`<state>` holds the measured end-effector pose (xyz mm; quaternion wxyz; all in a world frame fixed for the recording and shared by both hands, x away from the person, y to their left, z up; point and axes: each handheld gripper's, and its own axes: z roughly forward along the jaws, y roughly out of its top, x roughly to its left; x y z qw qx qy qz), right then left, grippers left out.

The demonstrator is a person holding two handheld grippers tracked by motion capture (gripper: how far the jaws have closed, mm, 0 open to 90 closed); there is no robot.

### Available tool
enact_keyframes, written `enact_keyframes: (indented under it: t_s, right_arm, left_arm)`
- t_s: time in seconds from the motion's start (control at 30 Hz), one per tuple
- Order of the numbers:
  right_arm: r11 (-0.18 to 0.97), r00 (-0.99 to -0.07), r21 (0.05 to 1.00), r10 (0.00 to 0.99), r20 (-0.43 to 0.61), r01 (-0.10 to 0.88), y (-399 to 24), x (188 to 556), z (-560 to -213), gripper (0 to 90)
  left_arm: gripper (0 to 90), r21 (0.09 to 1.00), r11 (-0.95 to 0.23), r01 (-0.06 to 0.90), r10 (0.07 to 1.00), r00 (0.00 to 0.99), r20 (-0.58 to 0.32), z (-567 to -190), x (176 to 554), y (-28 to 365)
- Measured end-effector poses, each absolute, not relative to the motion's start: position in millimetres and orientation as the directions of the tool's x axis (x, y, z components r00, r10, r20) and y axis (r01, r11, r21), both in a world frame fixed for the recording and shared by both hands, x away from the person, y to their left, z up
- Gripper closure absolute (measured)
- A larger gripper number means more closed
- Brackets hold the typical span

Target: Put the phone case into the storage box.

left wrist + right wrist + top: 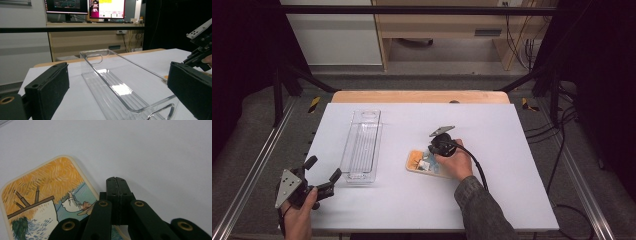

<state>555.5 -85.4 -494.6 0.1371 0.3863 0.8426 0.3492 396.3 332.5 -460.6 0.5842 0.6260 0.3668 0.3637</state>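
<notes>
The right gripper, jaws fully closed beside the picture card and gripping nothing, faces a thin, stiff, light item — best pinched at an edge.

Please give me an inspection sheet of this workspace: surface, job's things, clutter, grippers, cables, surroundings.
Surface: white table top, flat.
Job's things: picture card lying flat under the right gripper; clear tray empty, left of it.
Clutter: nothing seen.
Grippers: right gripper fingers shut at the card's edge, whether they pinch it cannot be told; left gripper open, apart from the tray.
Cables: black cable trails from the right gripper over the forearm.
Surroundings: metal frame, wooden desk with monitors behind.
</notes>
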Motion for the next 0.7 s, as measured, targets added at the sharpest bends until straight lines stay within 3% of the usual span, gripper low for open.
enact_keyframes:
  t_s: [0.7]
  right_arm:
    - [0.464, -0.695, 0.673, 0.712, 0.104, 0.576, -89, 491, -492, 89.9]
  left_arm:
    - [3.6, 0.998, -0.054, 0.041, 0.882, 0.471, 0.029, -461, 396, 330]
